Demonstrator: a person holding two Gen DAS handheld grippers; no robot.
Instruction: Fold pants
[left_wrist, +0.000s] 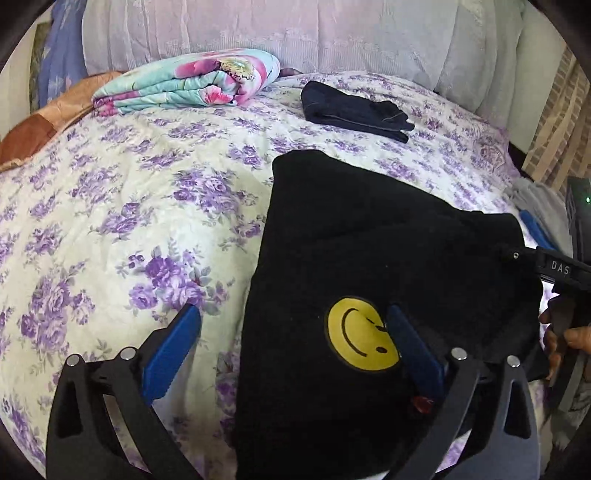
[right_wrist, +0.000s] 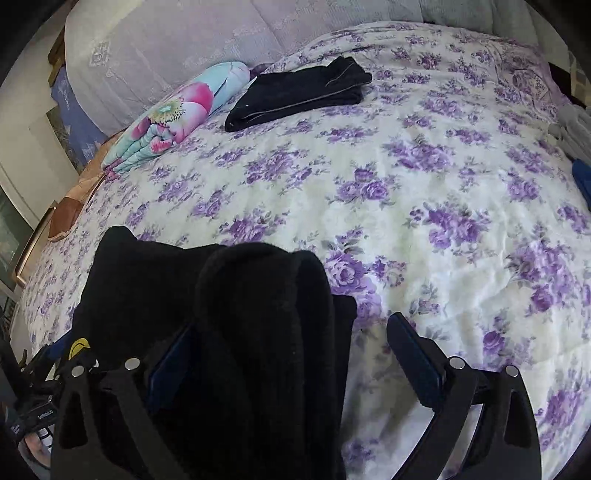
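Black fleece pants (left_wrist: 369, 240) with a yellow smiley patch (left_wrist: 360, 334) lie folded on the floral bedspread (left_wrist: 129, 206). My left gripper (left_wrist: 295, 332) is open, its jaws wide apart over the pants' left edge: one blue finger (left_wrist: 173, 350) over the bedspread, the other (left_wrist: 410, 347) on the fabric. In the right wrist view the pants (right_wrist: 240, 332) bunch in thick folds between the jaws of my right gripper (right_wrist: 295, 354), which is open; its left finger (right_wrist: 170, 369) is partly hidden by fabric.
Folded dark jeans (left_wrist: 351, 109) lie at the far side of the bed, also in the right wrist view (right_wrist: 299, 92). A folded floral quilt (left_wrist: 192, 81) sits beside them. A pale headboard cover (left_wrist: 295, 33) is behind. Grey clothes (left_wrist: 535, 199) lie at the right edge.
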